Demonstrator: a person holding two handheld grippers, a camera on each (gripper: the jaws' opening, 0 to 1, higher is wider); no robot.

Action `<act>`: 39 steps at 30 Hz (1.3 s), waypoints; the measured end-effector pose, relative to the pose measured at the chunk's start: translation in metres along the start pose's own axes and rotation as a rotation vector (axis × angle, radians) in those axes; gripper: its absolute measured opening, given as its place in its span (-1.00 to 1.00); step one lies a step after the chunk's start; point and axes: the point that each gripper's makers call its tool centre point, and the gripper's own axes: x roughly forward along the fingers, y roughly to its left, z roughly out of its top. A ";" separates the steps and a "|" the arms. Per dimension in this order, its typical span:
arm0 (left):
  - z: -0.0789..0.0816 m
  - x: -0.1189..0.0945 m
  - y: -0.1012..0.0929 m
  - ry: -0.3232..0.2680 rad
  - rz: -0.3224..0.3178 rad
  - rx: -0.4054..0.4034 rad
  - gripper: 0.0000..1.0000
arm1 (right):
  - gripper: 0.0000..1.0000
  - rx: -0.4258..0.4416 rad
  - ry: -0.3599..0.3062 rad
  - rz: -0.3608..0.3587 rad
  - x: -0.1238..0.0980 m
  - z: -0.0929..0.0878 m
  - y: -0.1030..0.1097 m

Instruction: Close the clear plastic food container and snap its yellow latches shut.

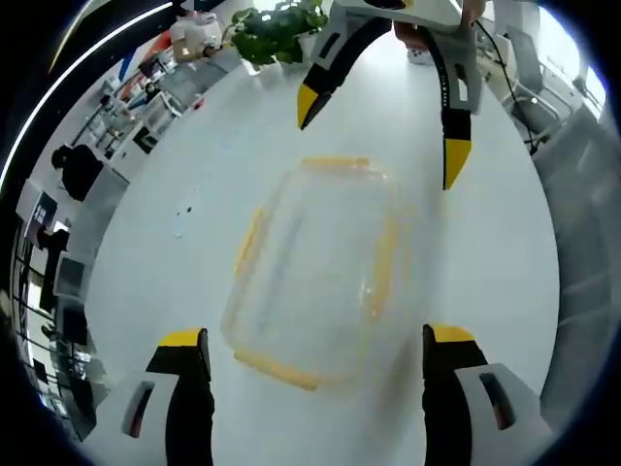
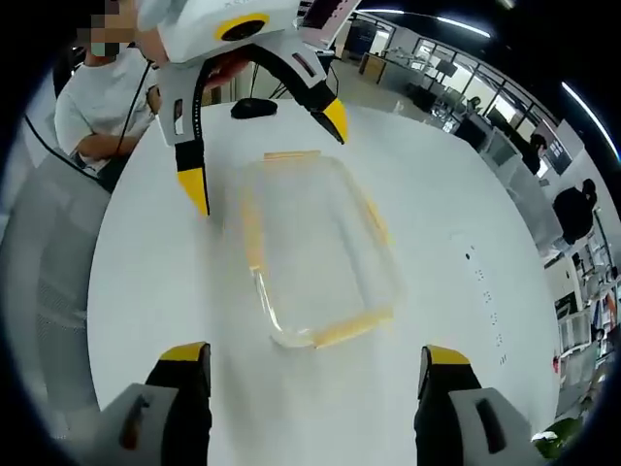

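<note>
One container: clear plastic food container point(image 1: 315, 267) lies on the white table point(image 1: 485, 252), lid on, nothing visible inside; yellow latches point(image 1: 275, 368) along its edges.
Left gripper view: left gripper point(image 1: 315, 345) held wide, jaws either side of the container's near end, touching nothing — right gripper point(image 1: 383, 136) opposite, also spread wide; potted plant point(image 1: 277, 29) beyond.
Right gripper view: right gripper point(image 2: 315, 359) wide, container point(image 2: 315, 248) between both tools — left gripper point(image 2: 267, 150) above its far end; a seated person point(image 2: 97, 102), black mouse point(image 2: 254, 108).

We see a white table point(image 1: 505, 252), a green plant point(image 1: 277, 29) at its far edge, a black mouse point(image 2: 252, 108) lying on it, and office desks point(image 2: 456, 107) beyond.
</note>
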 end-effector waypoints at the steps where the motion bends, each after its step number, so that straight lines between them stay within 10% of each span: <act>1: -0.001 -0.002 -0.002 -0.002 0.001 -0.005 0.78 | 0.75 0.012 -0.007 0.002 -0.001 0.000 0.003; 39: -0.010 -0.061 -0.071 -0.308 0.125 -0.303 0.83 | 0.74 0.333 -0.343 -0.211 -0.052 -0.002 0.068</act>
